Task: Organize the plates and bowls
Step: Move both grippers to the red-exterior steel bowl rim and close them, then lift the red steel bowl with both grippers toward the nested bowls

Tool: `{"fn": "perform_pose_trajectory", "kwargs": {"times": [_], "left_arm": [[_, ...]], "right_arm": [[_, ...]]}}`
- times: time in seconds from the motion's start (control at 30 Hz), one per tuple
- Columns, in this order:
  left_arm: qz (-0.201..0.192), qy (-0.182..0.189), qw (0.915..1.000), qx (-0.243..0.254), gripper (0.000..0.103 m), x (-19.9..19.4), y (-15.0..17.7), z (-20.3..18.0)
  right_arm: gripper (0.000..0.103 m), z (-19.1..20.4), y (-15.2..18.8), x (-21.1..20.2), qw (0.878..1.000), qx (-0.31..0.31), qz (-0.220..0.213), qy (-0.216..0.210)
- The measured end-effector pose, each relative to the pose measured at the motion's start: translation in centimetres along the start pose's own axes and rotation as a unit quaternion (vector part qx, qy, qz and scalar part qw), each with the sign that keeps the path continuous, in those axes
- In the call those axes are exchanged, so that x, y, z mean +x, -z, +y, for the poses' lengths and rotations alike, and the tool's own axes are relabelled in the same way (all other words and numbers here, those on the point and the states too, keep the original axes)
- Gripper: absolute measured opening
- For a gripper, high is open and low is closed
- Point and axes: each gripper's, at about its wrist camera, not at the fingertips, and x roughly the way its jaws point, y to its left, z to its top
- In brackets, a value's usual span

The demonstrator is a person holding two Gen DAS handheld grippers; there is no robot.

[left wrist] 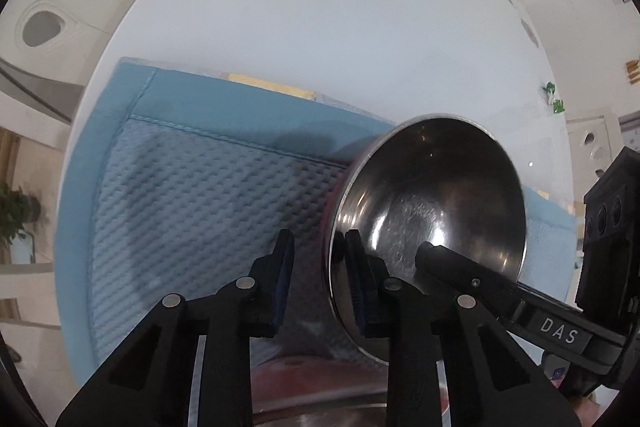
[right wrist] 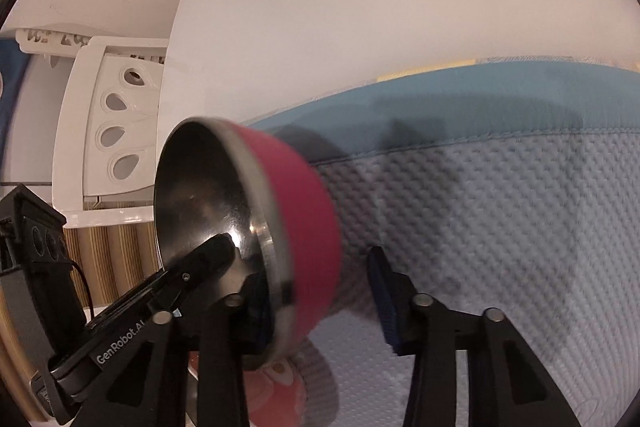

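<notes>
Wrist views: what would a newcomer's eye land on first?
A bowl, pink outside and shiny steel inside, is tipped on edge above the blue mat, low in both views. The left tongs and right tongs each straddle its rim. Behind the mat stretches the white table.

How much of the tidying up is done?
Done: nothing looks put away yet. In hand: the pink bowl hangs tilted over the blue mat. The left gripper and right gripper each straddle its rim, though a firm grip isn't clear. Left: setting it down, and the pink patterned dish beneath it.
</notes>
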Motion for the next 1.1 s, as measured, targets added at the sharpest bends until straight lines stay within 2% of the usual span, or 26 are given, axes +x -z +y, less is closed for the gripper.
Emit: {"fn": "perform_pose_trajectory", "kwargs": {"times": [0.07,0.1,0.13,0.2,0.27,0.53,0.8,1.1], "left_arm": [[-0.004,0.008,1.0000,0.002,0.023,0.2,-0.1,-0.1],[-0.005,0.012,0.9999,0.005,0.023,0.3,-0.1,-0.2],[-0.005,0.012,0.9999,0.007,0.023,0.3,0.0,-0.3],[-0.008,0.005,0.9998,0.017,0.017,0.1,0.0,-0.9],[-0.019,-0.003,0.9995,0.023,0.017,-0.5,0.0,-1.1],[-0.059,0.021,0.9979,0.018,0.017,-4.5,0.2,-1.5],[-0.087,0.042,0.9952,0.012,0.017,-8.3,1.0,-1.2],[-0.101,0.044,0.9939,0.003,0.017,-11.5,2.6,-1.0]], "right_arm": [[0.029,0.4,-0.2,0.0,1.000,-0.014,-0.001,0.013],[0.021,0.4,-0.1,0.0,1.000,-0.017,-0.002,0.013],[0.018,0.6,-0.1,-0.1,1.000,-0.019,-0.004,0.014],[0.018,1.3,-0.2,-0.1,0.999,-0.028,-0.011,0.021],[0.017,1.7,-0.2,-0.5,0.999,-0.032,-0.016,0.025],[0.018,4.3,0.5,-4.3,0.996,-0.065,-0.047,0.033],[0.018,5.5,2.3,-7.8,0.994,-0.062,-0.091,0.008],[0.018,7.8,5.0,-9.8,0.994,-0.070,-0.086,-0.004]]}}
